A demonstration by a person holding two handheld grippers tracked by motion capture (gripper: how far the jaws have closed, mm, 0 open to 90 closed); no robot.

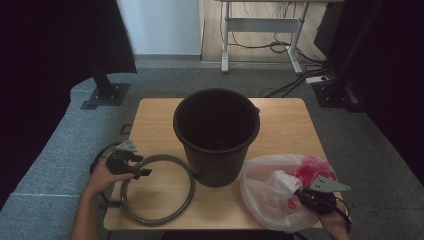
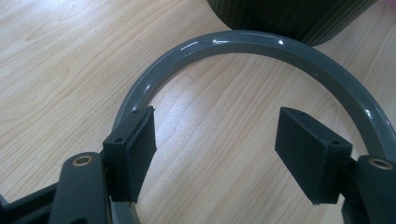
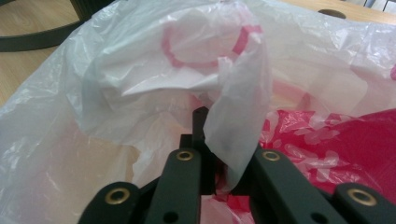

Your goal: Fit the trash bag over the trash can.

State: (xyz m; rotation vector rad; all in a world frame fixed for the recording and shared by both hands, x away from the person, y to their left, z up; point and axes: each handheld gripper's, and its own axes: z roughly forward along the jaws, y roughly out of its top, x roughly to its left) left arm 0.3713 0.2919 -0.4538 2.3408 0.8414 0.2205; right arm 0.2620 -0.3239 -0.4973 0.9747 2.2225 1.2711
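Note:
A black bucket (image 1: 217,135) stands upright in the middle of the wooden table (image 1: 155,115). A grey ring (image 1: 191,186) lies flat at the front left and touches the bucket's base. My left gripper (image 1: 141,166) rests at the ring's left side. In the left gripper view its jaws (image 2: 217,126) stand open over the ring (image 2: 243,39) with bare wood between the pads. At the front right lies a crumpled white and red plastic bag (image 1: 272,195). My right gripper (image 1: 300,192) is shut on a fold of the bag's white film (image 3: 233,116).
The bucket's ribbed wall (image 2: 289,16) stands just beyond the ring. The bag hangs slightly over the table's front right edge. Beyond the table are grey carpet, a white desk frame (image 1: 260,25) with floor cables, and black stand bases (image 1: 105,95) at both sides.

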